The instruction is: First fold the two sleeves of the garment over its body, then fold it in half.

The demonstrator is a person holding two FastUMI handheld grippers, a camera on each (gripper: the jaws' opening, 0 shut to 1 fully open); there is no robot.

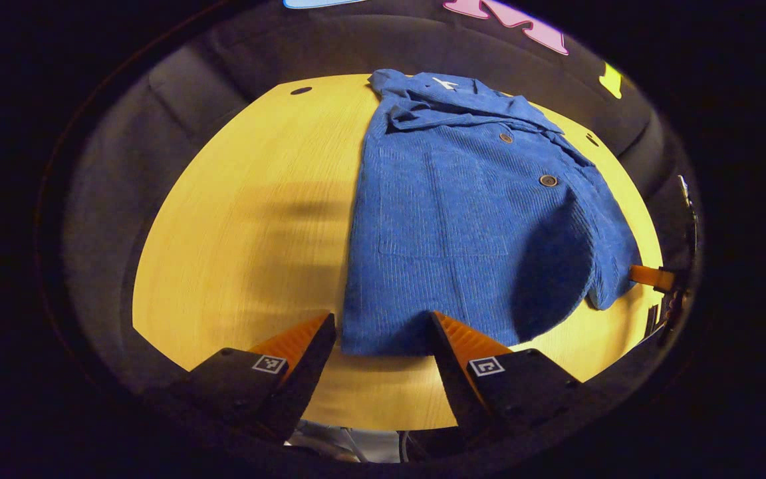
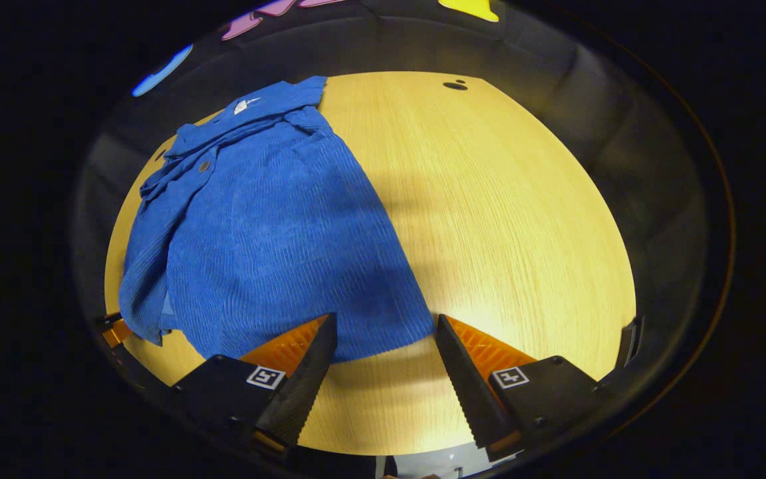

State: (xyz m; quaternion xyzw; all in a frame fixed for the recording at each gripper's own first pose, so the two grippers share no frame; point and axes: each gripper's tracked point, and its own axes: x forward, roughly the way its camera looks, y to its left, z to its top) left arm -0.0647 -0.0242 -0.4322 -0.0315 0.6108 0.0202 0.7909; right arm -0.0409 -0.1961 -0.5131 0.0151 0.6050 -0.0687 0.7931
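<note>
A blue corduroy shirt (image 1: 463, 213) lies flat on the yellow wooden table (image 1: 243, 226), collar at the far side, hem toward me. Its sleeves lie folded in over the body, and one cuff end (image 1: 612, 286) hangs near the right hem corner. My left gripper (image 1: 383, 332) stands open just above the hem's left corner, nothing between its fingers. In the right gripper view the same shirt (image 2: 270, 233) fills the left half of the table (image 2: 516, 219). My right gripper (image 2: 386, 336) is open over the hem's right corner, holding nothing.
Dark cloth walls surround the table on all sides. Small round holes (image 1: 300, 90) (image 2: 455, 85) mark the table's far corners. Bare wood lies left of the shirt in the left gripper view and right of it in the right gripper view.
</note>
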